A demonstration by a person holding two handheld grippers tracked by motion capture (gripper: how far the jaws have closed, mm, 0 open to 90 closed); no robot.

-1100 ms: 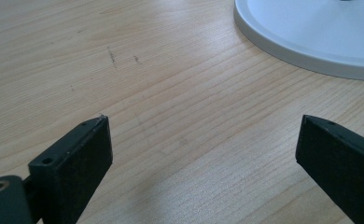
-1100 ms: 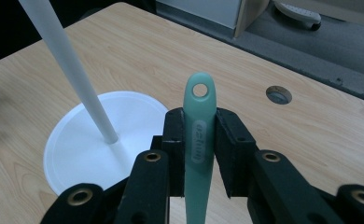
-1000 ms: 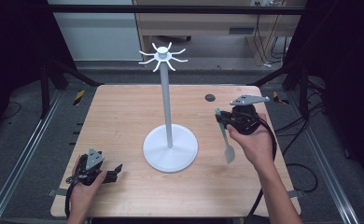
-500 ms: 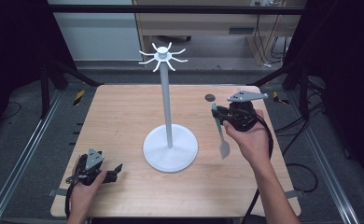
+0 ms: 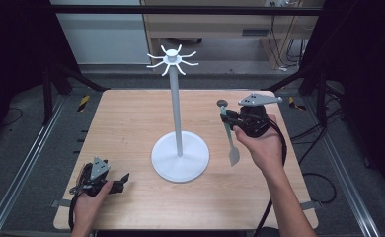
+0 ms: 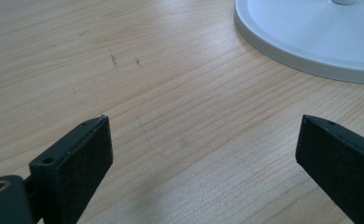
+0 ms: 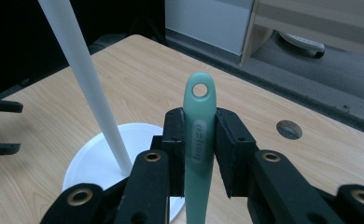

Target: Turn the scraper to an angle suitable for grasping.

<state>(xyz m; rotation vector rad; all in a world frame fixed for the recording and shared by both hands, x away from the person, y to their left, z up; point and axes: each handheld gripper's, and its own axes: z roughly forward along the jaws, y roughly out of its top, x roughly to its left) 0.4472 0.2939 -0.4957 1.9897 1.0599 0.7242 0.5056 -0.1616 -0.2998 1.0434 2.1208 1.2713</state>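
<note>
A white hanging stand (image 5: 176, 108) with a round base (image 5: 180, 157) and hooked arms at its top (image 5: 172, 59) rises from the middle of the wooden table (image 5: 126, 123). My right gripper (image 5: 225, 118) is held above the table to the right of the pole, shut on the handle of a pale green spatula (image 5: 229, 139) whose blade hangs down. In the right gripper view the spatula's handle (image 7: 199, 140) stands upright between the jaws, its hanging hole above them. My left gripper (image 5: 124, 180) rests on the table at the front left, open, nothing between its jaws (image 6: 199, 154).
A small dark round cap (image 5: 222, 103) is set in the table behind my right gripper, seen too as a grey disc (image 7: 287, 129). The stand's base edge (image 6: 311, 51) lies ahead of the left jaws. Metal rails run along both table sides.
My right gripper has lifted and moved slightly away from me and towards the pole, carrying the spatula. The left gripper has stayed put.
</note>
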